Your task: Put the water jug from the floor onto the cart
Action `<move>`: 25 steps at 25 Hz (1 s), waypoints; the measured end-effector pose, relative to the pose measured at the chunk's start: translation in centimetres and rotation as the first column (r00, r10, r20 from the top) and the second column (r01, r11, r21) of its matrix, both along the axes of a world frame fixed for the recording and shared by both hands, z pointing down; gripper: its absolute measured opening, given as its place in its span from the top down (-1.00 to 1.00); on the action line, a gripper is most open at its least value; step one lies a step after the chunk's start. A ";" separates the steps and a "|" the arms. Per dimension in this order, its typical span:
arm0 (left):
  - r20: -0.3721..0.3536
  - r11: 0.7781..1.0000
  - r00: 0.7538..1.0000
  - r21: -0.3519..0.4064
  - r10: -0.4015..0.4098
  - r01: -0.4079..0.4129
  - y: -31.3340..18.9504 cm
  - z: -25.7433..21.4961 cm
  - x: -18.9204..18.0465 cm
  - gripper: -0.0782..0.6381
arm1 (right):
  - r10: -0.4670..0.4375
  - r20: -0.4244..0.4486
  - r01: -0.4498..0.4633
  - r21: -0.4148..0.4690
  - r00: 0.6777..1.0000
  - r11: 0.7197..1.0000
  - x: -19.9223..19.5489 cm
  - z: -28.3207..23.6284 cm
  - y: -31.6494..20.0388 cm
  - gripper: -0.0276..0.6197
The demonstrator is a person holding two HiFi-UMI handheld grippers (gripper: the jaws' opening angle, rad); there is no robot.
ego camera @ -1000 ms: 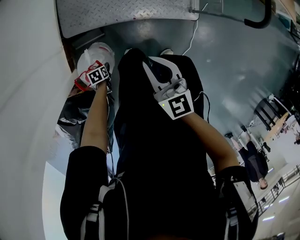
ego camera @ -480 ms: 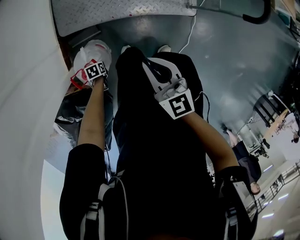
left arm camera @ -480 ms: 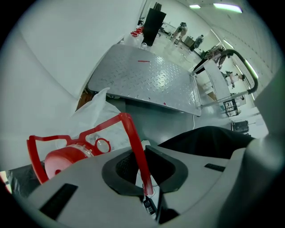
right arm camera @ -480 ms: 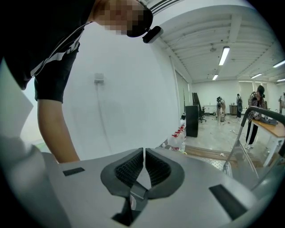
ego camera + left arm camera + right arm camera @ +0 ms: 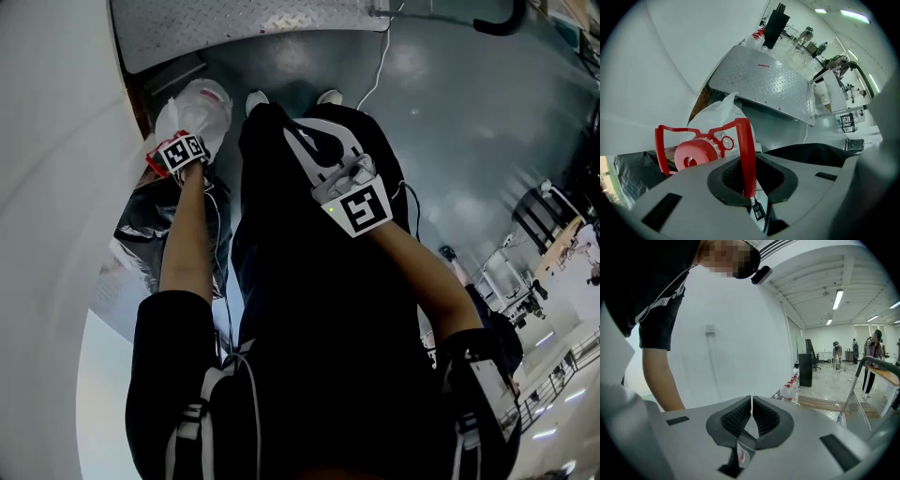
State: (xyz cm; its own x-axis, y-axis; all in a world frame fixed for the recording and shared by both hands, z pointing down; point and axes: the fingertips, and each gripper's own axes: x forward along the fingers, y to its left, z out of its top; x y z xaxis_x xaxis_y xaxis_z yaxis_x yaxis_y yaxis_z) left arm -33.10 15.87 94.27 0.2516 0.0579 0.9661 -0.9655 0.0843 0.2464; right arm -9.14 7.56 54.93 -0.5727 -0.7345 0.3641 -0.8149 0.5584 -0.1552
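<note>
Red handle (image 5: 748, 150) of the jug (image 5: 723, 112) is pinched in the left claw (image 5: 749, 183): one thin upright of the loop sits between the pads. The jug sits just under the claw, close against the white wall (image 5: 670, 61), with its cap (image 5: 696, 155) to the claw's left. Whether its base has left the floor I cannot tell

The grip is on a narrow strap that could twist or slide through the pads, so the lift probably wants to be straight and slow, with the strap kept deep in the claw. A full jug will likely swing. The right claw (image 5: 751, 414) is pressed together on nothing, up and to the right of the left one, and could steady the jug's body from the side

The cart (image 5: 771, 86) lies ahead of the left claw, past the jug. Its checker-plate deck is bare, and its near edge is the lip to clear. The person's own legs and shoes (image 5: 255, 97) crowd the claw's right. Black plastic (image 5: 150, 230) lies behind it by the wall, and a white cable (image 5: 380, 66) trails ahead to the right. More jugs (image 5: 790, 390) stand well ahead of the right claw
</note>
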 end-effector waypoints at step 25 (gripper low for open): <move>-0.102 0.996 0.995 0.087 0.000 0.009 -0.9 -12.9 6.0 0.65 | 0.091 0.076 -0.098 0.098 0.993 0.990 2.8 -10.3 -0.3 0.85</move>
